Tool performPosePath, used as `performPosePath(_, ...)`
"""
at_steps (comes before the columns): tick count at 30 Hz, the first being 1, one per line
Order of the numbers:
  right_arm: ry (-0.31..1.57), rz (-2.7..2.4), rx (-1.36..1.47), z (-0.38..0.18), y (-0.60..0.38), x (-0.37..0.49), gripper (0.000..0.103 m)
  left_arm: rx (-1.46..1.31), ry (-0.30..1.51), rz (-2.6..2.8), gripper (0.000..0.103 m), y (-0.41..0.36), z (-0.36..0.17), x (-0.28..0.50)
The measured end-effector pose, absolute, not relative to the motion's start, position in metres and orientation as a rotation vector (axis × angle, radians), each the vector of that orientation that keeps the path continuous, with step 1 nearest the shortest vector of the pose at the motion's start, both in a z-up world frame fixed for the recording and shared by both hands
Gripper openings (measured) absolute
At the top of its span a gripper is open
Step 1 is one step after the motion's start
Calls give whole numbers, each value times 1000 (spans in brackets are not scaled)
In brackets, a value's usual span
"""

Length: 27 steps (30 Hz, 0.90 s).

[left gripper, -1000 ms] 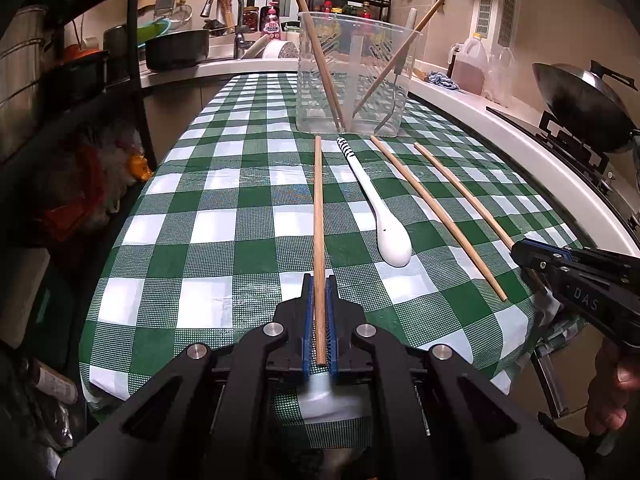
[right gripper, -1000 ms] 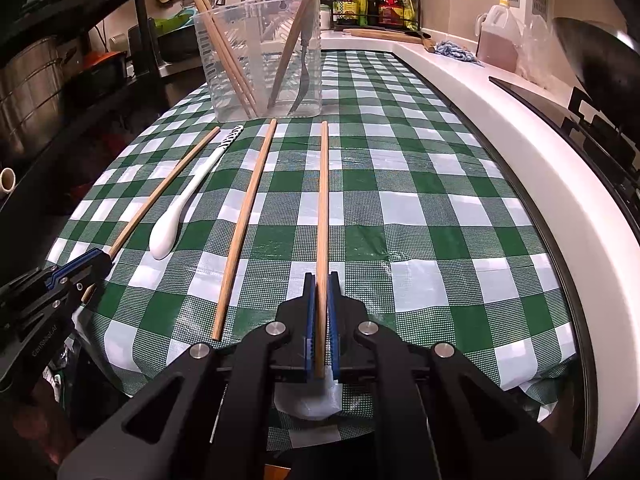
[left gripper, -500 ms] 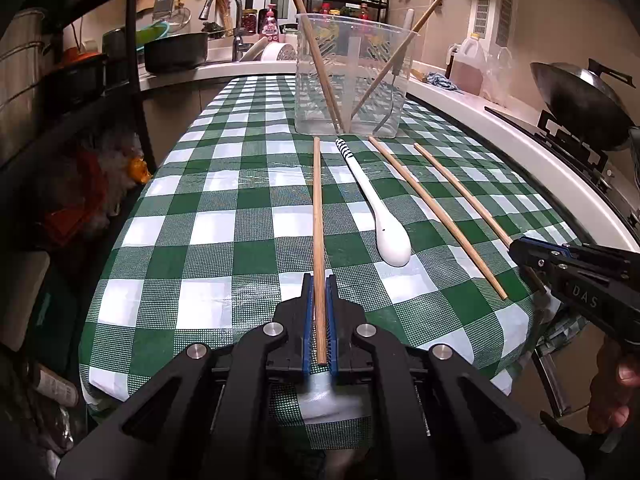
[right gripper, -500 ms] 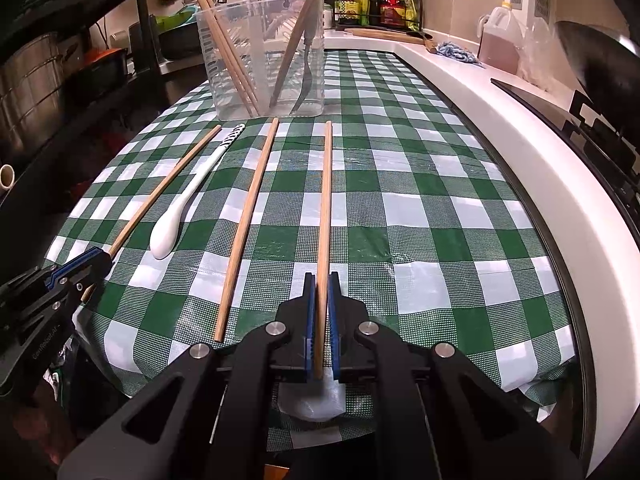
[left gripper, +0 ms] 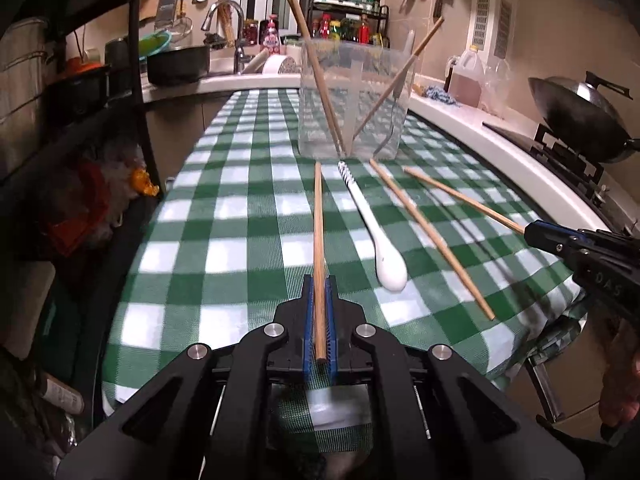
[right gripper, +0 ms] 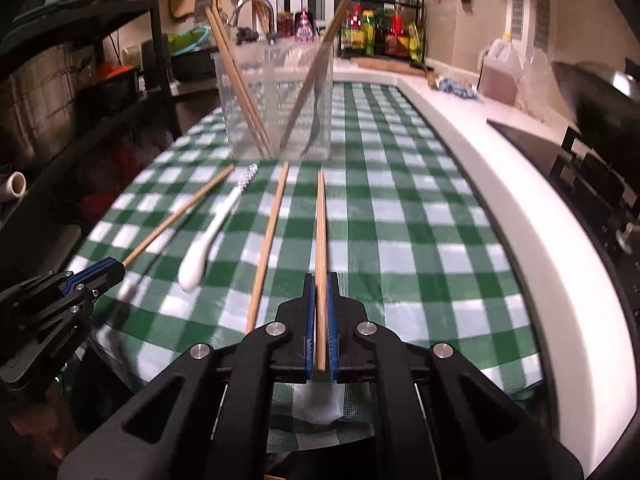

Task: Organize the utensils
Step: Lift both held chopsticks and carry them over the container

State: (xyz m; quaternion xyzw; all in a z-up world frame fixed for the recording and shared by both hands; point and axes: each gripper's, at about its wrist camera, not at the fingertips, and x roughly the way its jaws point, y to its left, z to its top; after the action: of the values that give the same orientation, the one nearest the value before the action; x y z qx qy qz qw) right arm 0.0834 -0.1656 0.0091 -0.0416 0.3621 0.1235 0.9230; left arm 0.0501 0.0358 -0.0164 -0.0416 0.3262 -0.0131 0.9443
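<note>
chopsticks: left gripper (left gripper: 319, 280) fingers clamp one (left gripper: 318, 220), right gripper (right gripper: 320, 278) fingers another (right gripper: 321, 220).

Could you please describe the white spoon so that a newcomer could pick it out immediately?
Find the green checked tablecloth, then the clear container at its far end. In front lies the white spoon, the only white utensil among wooden chopsticks, with a striped handle tip.

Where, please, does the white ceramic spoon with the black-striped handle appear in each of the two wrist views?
Left wrist view: the white ceramic spoon with the black-striped handle lies right of centre, between the held chopstick and a loose one.
Right wrist view: the same spoon lies left of centre, bowl towards the camera.
Shared landmark: the clear plastic container holding chopsticks, just beyond the spoon's striped end.
</note>
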Motion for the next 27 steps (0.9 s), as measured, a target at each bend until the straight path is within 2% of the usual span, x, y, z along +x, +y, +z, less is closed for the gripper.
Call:
performPosePath(16, 575, 269, -44, 81, -173, 69, 6, -79, 517, -13, 6, 46, 44, 40)
performPosePath(27, 540, 299, 17, 113, -176, 85, 6, -116, 436, -41, 6, 65, 99, 54)
